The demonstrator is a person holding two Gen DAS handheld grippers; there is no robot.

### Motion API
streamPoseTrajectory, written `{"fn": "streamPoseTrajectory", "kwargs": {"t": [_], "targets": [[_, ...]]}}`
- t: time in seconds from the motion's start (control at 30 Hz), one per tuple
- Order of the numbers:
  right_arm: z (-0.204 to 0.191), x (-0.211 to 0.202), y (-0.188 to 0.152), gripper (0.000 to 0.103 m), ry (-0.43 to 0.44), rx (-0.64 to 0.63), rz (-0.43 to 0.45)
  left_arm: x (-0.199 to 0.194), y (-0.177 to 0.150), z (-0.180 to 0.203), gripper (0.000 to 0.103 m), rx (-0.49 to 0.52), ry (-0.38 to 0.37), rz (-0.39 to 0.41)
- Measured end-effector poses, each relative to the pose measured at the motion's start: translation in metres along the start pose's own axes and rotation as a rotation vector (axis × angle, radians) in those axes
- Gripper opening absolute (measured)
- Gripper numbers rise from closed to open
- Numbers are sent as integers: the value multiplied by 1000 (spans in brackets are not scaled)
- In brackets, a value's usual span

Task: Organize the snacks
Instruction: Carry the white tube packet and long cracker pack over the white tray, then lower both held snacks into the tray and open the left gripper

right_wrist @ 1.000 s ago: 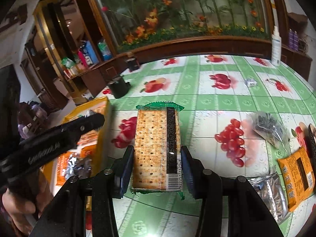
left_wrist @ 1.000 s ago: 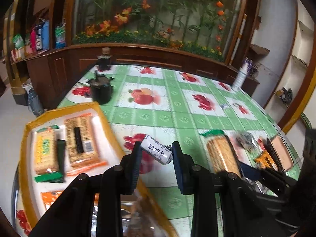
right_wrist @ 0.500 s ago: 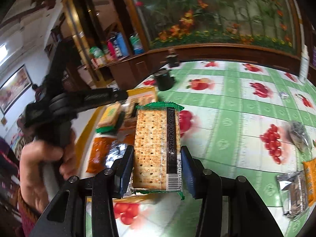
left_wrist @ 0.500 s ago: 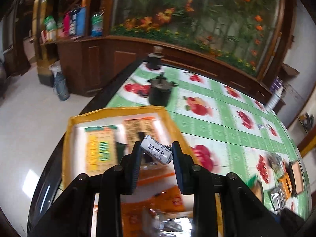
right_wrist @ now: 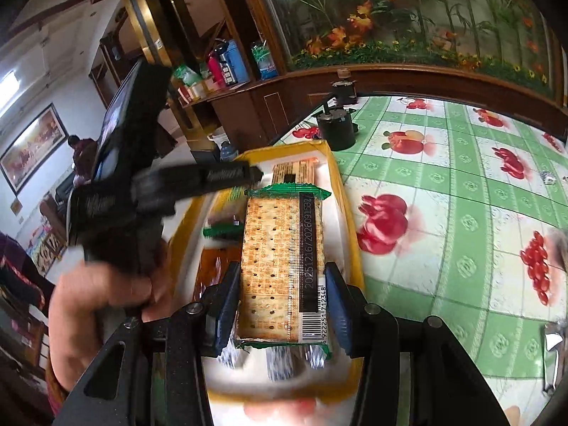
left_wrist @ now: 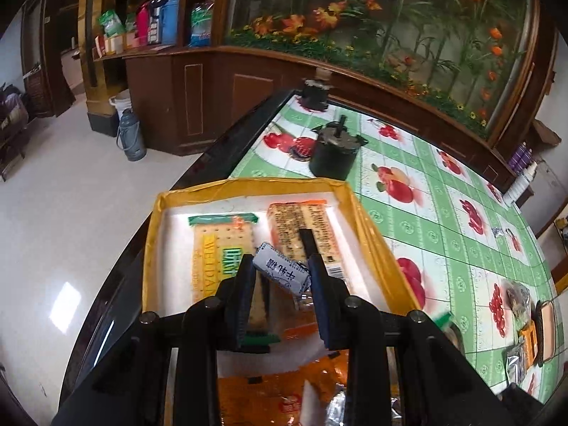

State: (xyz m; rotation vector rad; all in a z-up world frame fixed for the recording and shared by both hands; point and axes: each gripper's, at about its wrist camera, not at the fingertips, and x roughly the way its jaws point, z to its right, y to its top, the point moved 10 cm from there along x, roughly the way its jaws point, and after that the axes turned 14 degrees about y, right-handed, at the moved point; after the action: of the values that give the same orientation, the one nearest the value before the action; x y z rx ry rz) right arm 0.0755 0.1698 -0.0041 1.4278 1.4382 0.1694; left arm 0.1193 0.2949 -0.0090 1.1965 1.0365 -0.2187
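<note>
A dining room with dark wood cabinets and a flower mural holds a table (left_wrist: pixel 443 213) under a green fruit-print cloth. At its near left corner sits a yellow-rimmed tray (left_wrist: pixel 358 213), the collecting place for the snacks.

The left gripper (left_wrist: pixel 280 269) hangs over the middle of the tray, jaws clamped on a small white candy (left_wrist: pixel 280 273) held crosswise between the pads, clear of the packets below. Under it, two cracker packs lie side by side at the tray's far end: a green-edged pack (left_wrist: pixel 213 248) on the left, an orange-edged pack (left_wrist: pixel 301 227) on the right. Orange packets (left_wrist: pixel 284 387) fill the near end.

The right gripper (right_wrist: pixel 280 301) is clamped on a cracker sleeve (right_wrist: pixel 280 266), gripped by its long sides with its flat face toward the camera, probably so it can be laid flat. It hovers over the tray's right rim (right_wrist: pixel 351 248).

More snacks (left_wrist: pixel 529 333) lie at the table's far right edge, so sorting seems unfinished. A black pot (right_wrist: pixel 335 129) stands just beyond the tray.
</note>
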Motion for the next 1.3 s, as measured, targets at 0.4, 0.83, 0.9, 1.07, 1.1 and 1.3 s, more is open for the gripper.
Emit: {"fn": "streamPoseTrajectory", "kwargs": {"t": [0.4,0.83,0.9,1.07,1.1,1.3], "targets": [[13,51,11,51,-85,0,-74,19,-6,-4,30,-7,13,-54],[13,60,10,51,-85,-11,-73,20,-5,7,30,18,-2,-34],[13,60,10,51,-85,-13,-72,20,-5,8,30,25,-2,-31],[13,61,9,52,-78,-12,-69,20,-4,9,30,32,13,-20],[13,61,9,52,-76,-11,-68,20,-4,9,30,31,14,-20],[13,60,9,52,-77,-15,-66,20,-4,6,34,37,30,-3]]}}
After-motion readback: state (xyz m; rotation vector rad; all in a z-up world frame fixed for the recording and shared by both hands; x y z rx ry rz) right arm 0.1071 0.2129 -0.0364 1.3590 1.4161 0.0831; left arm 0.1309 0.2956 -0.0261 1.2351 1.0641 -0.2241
